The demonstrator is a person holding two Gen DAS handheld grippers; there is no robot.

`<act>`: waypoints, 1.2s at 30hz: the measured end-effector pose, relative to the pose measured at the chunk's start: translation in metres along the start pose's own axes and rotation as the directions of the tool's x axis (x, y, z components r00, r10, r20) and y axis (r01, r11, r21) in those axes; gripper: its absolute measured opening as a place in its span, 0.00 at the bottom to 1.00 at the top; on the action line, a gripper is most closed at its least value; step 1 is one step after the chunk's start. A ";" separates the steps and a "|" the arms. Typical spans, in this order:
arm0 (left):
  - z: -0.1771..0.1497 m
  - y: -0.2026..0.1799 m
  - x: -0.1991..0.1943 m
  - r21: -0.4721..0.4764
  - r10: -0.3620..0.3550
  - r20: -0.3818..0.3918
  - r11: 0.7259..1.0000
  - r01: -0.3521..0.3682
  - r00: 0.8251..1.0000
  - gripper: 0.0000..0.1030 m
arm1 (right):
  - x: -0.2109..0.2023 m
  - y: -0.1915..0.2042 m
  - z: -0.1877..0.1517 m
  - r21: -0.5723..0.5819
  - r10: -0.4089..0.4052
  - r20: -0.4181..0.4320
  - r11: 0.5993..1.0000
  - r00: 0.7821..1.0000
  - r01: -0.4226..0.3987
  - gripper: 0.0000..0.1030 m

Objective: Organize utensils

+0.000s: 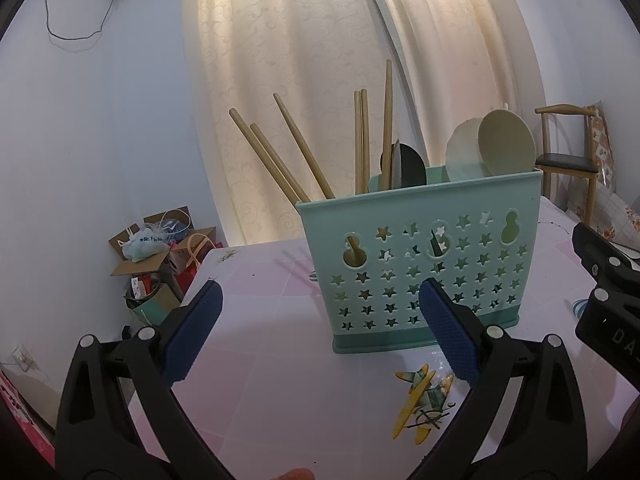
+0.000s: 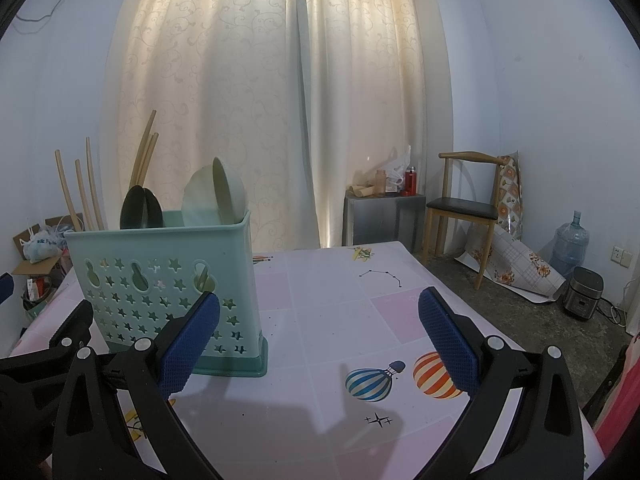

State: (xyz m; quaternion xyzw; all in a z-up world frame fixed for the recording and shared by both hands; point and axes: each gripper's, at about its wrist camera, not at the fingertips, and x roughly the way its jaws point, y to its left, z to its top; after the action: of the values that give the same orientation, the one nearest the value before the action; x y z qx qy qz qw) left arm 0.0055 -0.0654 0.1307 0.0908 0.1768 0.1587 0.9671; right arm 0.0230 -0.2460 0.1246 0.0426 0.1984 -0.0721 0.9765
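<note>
A mint-green utensil holder (image 1: 424,264) (image 2: 168,280) with star cut-outs stands upright on the table. Several wooden chopsticks (image 1: 292,152) (image 2: 86,184) lean in its left compartment and stand in the middle. Two dark spoons (image 1: 404,166) (image 2: 140,208) sit in the middle compartment. Two pale spoons (image 1: 492,148) (image 2: 216,194) stick up at its right end. My left gripper (image 1: 320,292) is open just in front of the holder, nothing between its fingers. My right gripper (image 2: 320,304) is open and holds nothing, to the right of the holder.
The table (image 2: 340,300) has a pink and white cloth printed with balloons and planes. A wooden chair (image 2: 464,208) and a metal cabinet (image 2: 384,216) stand beyond its far edge. Cardboard boxes (image 1: 156,252) lie on the floor to the left. A water jug (image 2: 570,242) stands at right.
</note>
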 end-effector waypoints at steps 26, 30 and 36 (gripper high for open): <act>-0.001 -0.003 0.001 0.007 -0.002 0.000 1.000 0.002 1.000 0.92 | 0.000 0.000 0.000 0.000 0.000 0.000 1.000 1.000 0.000 0.94; -0.001 -0.004 0.001 0.008 -0.002 -0.001 1.000 0.002 1.000 0.92 | 0.000 0.001 0.000 0.000 0.000 0.000 1.000 1.000 0.000 0.94; -0.001 -0.004 0.001 0.008 -0.002 -0.001 1.000 0.002 1.000 0.92 | 0.000 0.000 0.000 0.000 0.000 0.000 1.000 1.000 0.000 0.94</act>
State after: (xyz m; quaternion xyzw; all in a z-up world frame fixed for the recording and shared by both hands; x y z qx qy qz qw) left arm 0.0075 -0.0684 0.1288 0.0943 0.1778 0.1573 0.9668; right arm 0.0229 -0.2460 0.1248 0.0427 0.1983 -0.0722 0.9765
